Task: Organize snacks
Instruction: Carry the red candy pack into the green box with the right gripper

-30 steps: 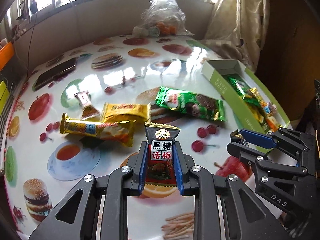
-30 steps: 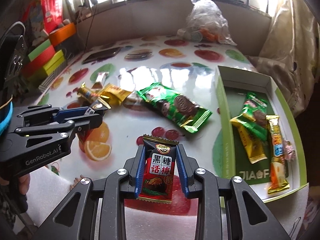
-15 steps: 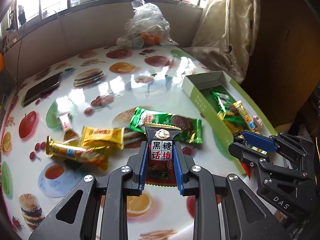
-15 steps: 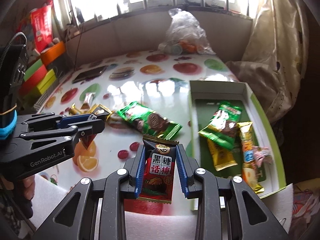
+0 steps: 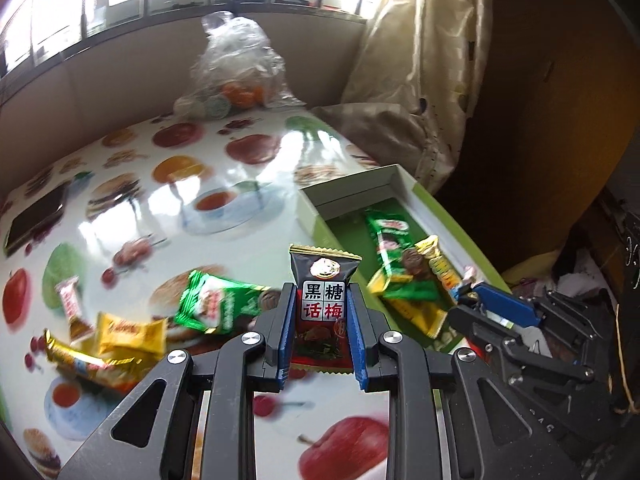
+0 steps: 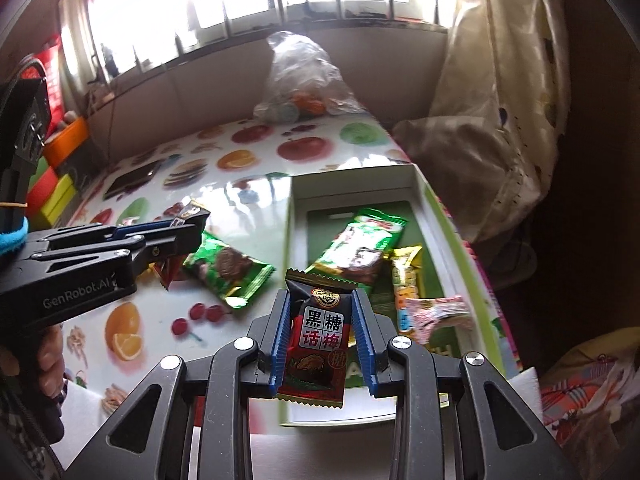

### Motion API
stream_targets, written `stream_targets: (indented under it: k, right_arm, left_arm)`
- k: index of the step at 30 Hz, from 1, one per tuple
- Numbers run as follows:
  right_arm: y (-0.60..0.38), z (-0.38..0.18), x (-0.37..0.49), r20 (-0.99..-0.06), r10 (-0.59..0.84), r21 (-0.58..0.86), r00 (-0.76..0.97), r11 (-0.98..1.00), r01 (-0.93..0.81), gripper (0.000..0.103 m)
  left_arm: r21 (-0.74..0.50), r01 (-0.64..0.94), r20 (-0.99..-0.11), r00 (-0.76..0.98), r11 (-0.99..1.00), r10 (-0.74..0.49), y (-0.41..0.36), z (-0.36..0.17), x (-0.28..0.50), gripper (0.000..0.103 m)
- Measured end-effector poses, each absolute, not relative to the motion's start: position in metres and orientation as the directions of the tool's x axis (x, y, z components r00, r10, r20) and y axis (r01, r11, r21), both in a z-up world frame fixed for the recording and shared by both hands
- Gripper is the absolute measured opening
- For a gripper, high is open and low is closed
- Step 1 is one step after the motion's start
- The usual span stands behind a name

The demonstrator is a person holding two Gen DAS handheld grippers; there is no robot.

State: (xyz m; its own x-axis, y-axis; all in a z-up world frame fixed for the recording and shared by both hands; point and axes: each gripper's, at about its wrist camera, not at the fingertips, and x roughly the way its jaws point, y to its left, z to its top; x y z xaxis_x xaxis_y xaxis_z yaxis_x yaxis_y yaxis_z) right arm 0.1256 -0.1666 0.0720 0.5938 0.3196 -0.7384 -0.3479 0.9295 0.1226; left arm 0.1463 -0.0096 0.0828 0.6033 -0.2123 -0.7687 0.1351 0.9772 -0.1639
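My left gripper (image 5: 320,294) is shut on a black-and-red plum candy packet (image 5: 323,308), held above the table just left of the green box (image 5: 404,186). My right gripper (image 6: 322,300) is shut on a second, identical plum candy packet (image 6: 318,340), hanging over the near end of the green box (image 6: 434,204). Inside the box lie a green snack pack (image 6: 360,244), a yellow bar (image 6: 406,280) and a pink candy (image 6: 436,312). On the table remain a green pack (image 5: 218,304), a yellow packet (image 5: 130,332), a gold bar (image 5: 76,360) and a small candy (image 5: 70,306).
A clear plastic bag of fruit (image 5: 236,76) stands at the table's far edge below the window. A dark phone (image 5: 34,218) lies far left. A beige curtain (image 5: 420,80) hangs beside the box. Coloured boxes (image 6: 56,184) are stacked at the left. A hand (image 6: 46,356) holds the left gripper.
Both grippers have moved to the right and slightly up with their packets. The left one now nears the box's left wall, and the right one hangs over the box's near end.
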Motion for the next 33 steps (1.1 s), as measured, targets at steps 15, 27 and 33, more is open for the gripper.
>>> stream_targets:
  k: [15, 27, 33]
  right_arm:
    - [-0.193, 0.052, 0.147, -0.767, 0.275, 0.132, 0.580, 0.952, -0.277, 0.029]
    - [-0.188, 0.040, 0.152, -0.779, 0.265, 0.105, 0.569, 0.949, -0.298, 0.029]
    - [-0.185, 0.034, 0.152, -0.781, 0.259, 0.096, 0.568, 0.949, -0.300, 0.029]
  left_arm:
    - [-0.198, 0.177, -0.795, 0.547, 0.964, -0.263, -0.045, 0.062, 0.188, 0.025]
    - [-0.205, 0.181, -0.809, 0.521, 0.962, -0.270, -0.057, 0.047, 0.200, 0.025]
    - [-0.200, 0.182, -0.811, 0.520, 0.963, -0.267, -0.060, 0.045, 0.203, 0.025]
